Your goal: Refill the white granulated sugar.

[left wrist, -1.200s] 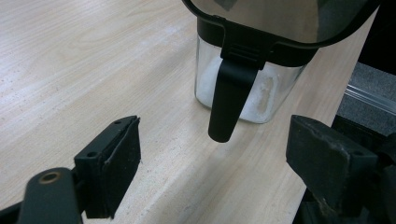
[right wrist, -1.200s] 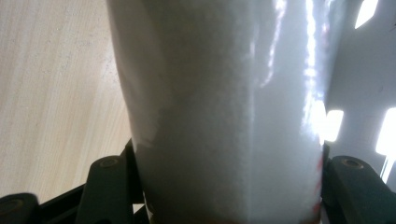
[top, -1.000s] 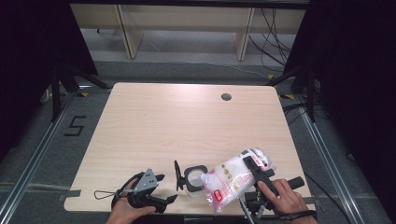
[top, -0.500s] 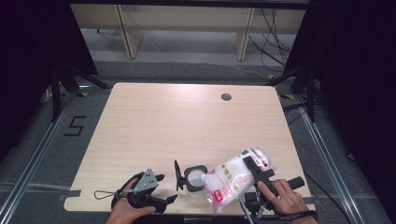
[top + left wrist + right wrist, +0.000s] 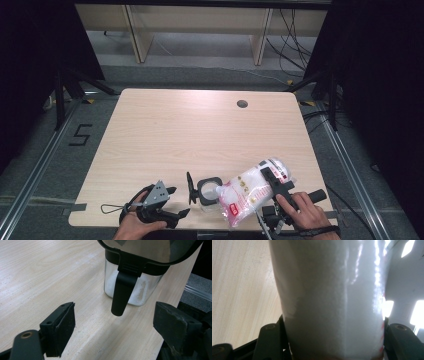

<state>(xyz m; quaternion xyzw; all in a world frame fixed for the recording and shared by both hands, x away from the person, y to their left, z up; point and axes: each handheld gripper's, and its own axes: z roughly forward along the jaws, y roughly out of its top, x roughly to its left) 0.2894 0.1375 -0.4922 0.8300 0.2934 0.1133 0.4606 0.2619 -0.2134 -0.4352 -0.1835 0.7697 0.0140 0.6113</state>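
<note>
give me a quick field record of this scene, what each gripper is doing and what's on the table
right gripper: jaws clamped on a clear plastic bag of white powder, tipped toward the jar
left gripper: jaws open, holding nothing, pointed at the jar
jar: square clear glass jar with black rim, flip lid open, some white powder inside
surface: light wooden table

Two hand-held black grippers, bare hands and forearms

The left gripper (image 5: 167,210) carries a grey three-cornered plate with small holes on top and trails a thin looped cable. Its jaws end in thick, matte black rectangular pads (image 5: 63,326) fixed with round screws. The right gripper (image 5: 272,182) has a black cylindrical handle; a dark strap circles that wrist.
</note>
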